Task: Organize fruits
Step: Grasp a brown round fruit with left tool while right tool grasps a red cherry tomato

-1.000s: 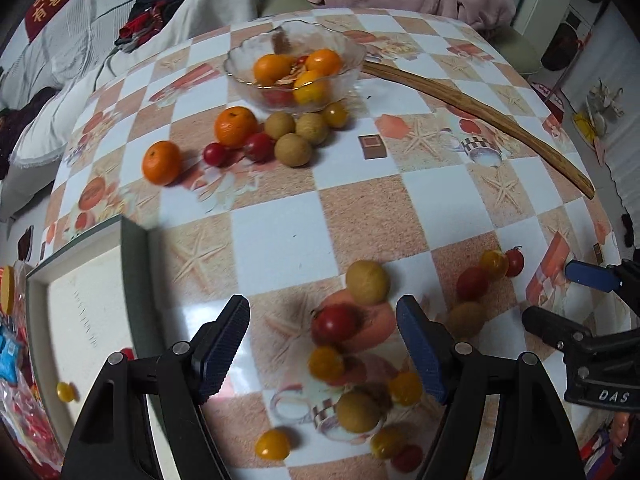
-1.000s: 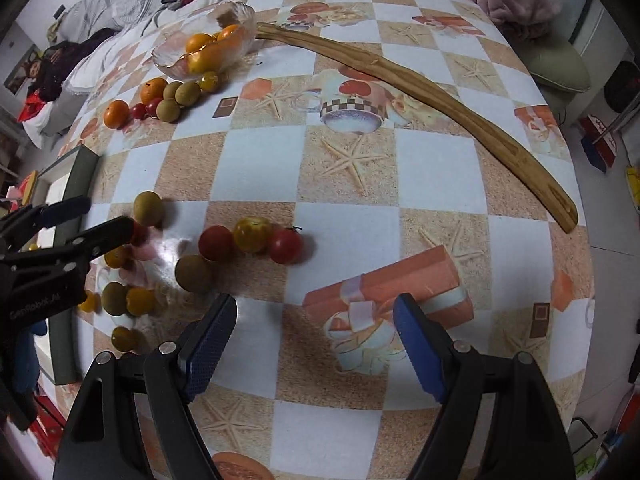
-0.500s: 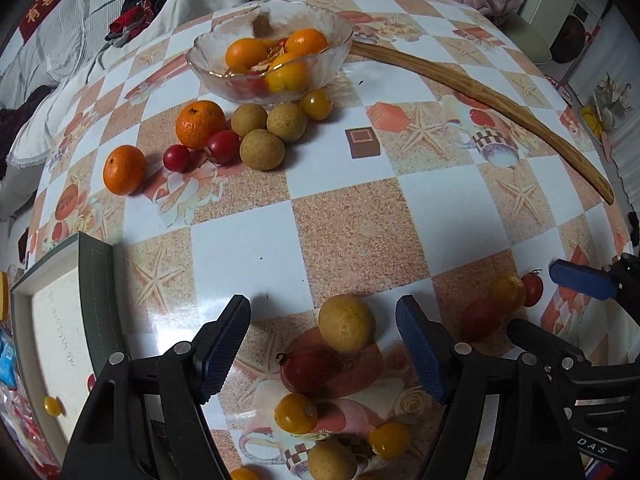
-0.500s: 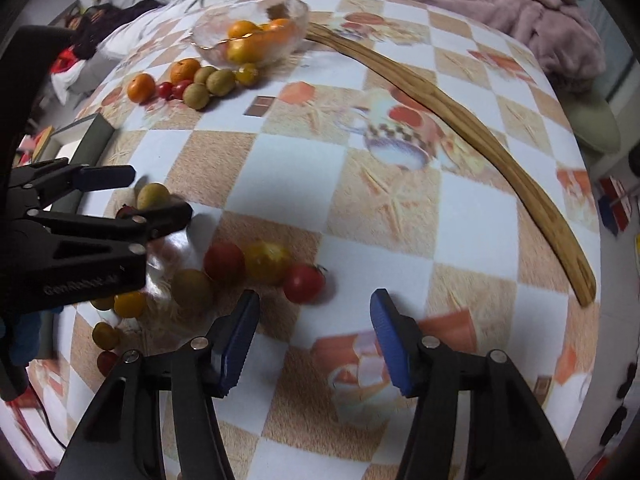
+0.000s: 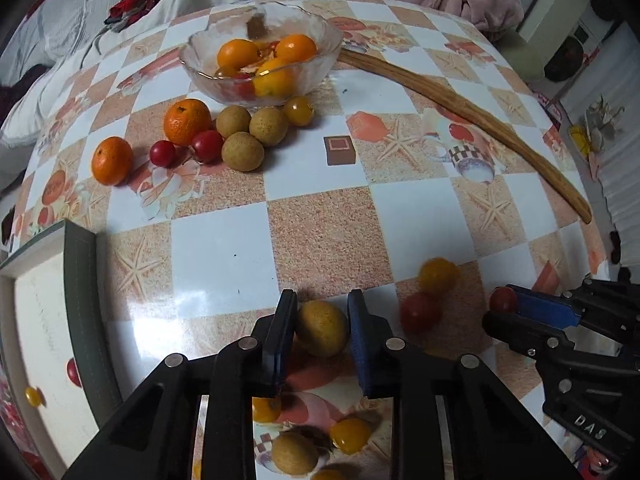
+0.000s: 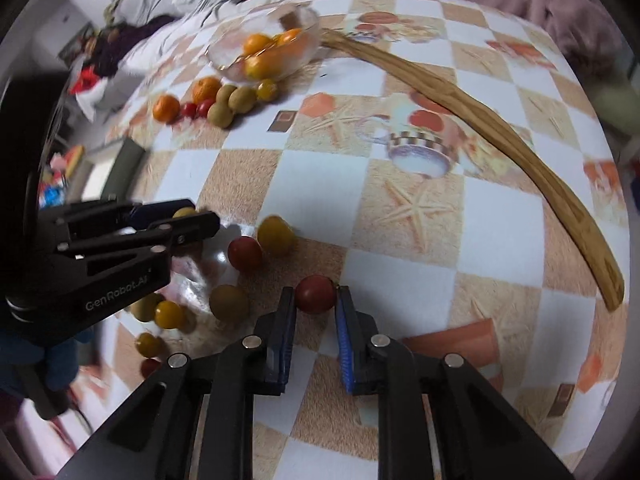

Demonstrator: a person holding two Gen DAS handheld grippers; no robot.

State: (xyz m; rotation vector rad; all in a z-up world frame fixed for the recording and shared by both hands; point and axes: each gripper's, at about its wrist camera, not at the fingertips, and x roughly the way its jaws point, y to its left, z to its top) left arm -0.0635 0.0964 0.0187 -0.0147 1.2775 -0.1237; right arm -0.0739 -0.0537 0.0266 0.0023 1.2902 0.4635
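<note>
The left gripper (image 5: 322, 330) is closing, its blue ribbed pads pressing a round, matte tan longan (image 5: 321, 333). The right gripper (image 6: 316, 300) clamps a glossy red cherry tomato (image 6: 315, 293). Far ahead stands a scalloped glass bowl (image 5: 320, 28), its fruit blurred through the wall.

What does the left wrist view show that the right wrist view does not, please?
Only the left wrist view shows the left tool closing on a tan longan. Only the right wrist view shows the right tool shut on a red cherry tomato. Both show the glass bowl of oranges and the curved wooden stick.
</note>
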